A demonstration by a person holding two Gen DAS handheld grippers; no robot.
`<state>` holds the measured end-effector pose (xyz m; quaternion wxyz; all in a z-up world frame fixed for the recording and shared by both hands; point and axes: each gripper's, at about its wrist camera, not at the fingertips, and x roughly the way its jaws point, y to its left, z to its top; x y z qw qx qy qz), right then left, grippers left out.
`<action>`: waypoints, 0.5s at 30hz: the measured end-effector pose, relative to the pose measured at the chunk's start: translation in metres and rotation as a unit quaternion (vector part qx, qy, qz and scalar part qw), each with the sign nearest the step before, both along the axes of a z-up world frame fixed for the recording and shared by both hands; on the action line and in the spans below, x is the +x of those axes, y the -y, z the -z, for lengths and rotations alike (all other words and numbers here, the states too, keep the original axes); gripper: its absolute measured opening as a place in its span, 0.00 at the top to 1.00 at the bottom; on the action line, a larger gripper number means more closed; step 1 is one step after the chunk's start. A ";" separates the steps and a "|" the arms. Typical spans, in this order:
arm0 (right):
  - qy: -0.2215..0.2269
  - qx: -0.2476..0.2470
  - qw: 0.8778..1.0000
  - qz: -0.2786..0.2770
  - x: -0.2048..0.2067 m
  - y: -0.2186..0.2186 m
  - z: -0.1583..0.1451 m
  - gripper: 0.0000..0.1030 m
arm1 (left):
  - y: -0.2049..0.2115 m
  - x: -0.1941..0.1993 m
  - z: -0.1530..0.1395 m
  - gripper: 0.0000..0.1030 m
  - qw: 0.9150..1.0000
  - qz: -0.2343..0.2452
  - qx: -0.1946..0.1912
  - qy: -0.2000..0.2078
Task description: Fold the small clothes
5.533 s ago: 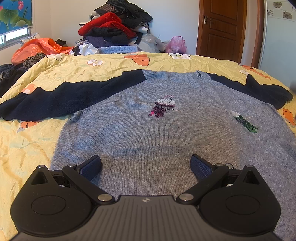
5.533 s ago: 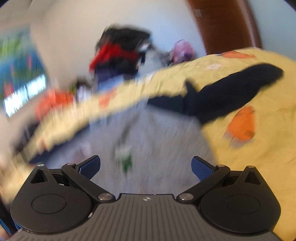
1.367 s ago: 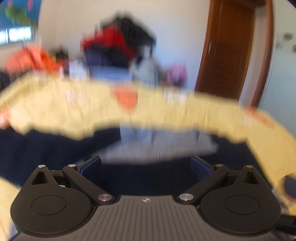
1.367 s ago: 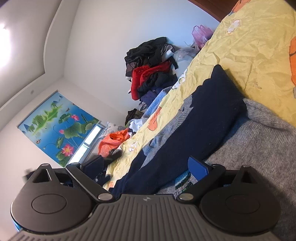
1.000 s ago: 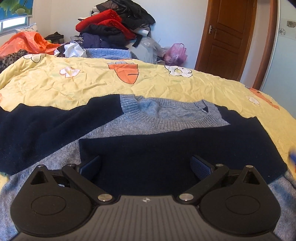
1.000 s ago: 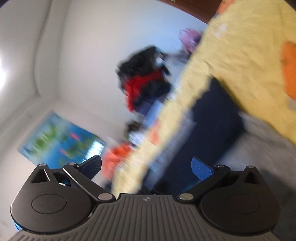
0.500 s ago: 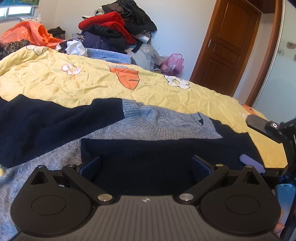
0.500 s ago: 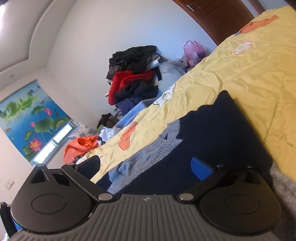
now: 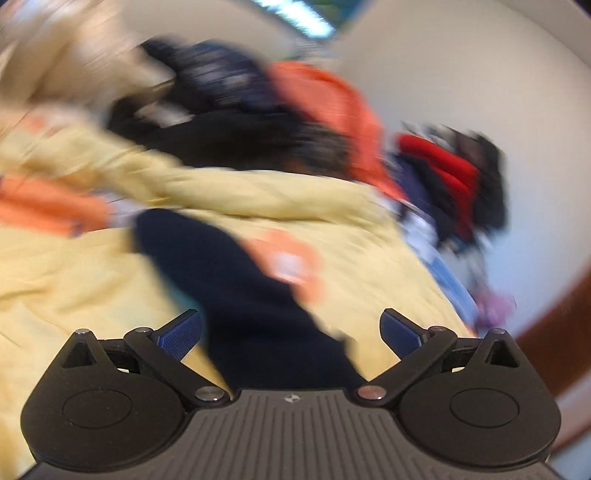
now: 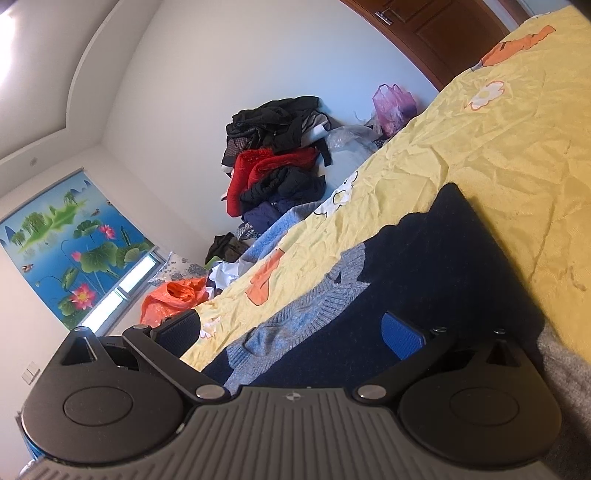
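A grey knit sweater (image 10: 295,321) with dark navy sleeves lies flat on the yellow bedspread (image 10: 498,155). Its right navy sleeve (image 10: 443,258) is folded in across the chest, below the ribbed grey collar. My right gripper (image 10: 291,328) hovers low over that folded sleeve, tilted, open, with nothing between its fingers. The left wrist view is blurred by motion. There the other navy sleeve (image 9: 236,280) stretches away over the bedspread (image 9: 66,280), and my left gripper (image 9: 291,328) stands open just above its near end.
A heap of black, red and navy clothes (image 10: 277,158) is piled against the far wall, with a pink plastic bag (image 10: 393,101) beside it. An orange bag (image 10: 173,295) sits near the window. A brown wooden door (image 10: 443,33) is at the right.
My left gripper has swung left from the sweater's chest to the outstretched left sleeve, and its view is now blurred. The right gripper has barely shifted over the folded sleeve.
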<state>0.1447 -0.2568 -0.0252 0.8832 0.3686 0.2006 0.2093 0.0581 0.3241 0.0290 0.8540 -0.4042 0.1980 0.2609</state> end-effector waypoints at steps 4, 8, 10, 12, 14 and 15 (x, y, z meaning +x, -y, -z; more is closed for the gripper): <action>-0.001 -0.003 1.000 0.000 0.001 -0.001 0.000 0.00 | -0.046 -0.006 0.029 0.00 0.992 0.009 -0.116 0.040; -0.001 -0.003 1.000 0.000 0.001 -0.001 0.000 0.00 | -0.054 0.000 0.035 0.00 0.992 0.015 -0.115 0.054; -0.001 -0.004 1.000 0.000 0.001 -0.001 0.000 0.00 | -0.058 0.006 0.035 0.00 0.993 0.011 -0.109 0.054; -0.001 -0.005 1.000 0.000 0.001 -0.001 0.000 0.00 | -0.062 0.011 0.032 0.14 0.994 0.000 -0.095 0.045; -0.001 -0.006 1.000 0.000 0.001 -0.002 0.000 0.00 | -0.060 0.024 0.029 0.68 0.999 -0.007 -0.051 -0.005; -0.001 -0.006 1.000 0.000 0.001 -0.001 0.000 0.00 | -0.059 0.032 0.029 0.93 0.998 -0.008 -0.029 -0.046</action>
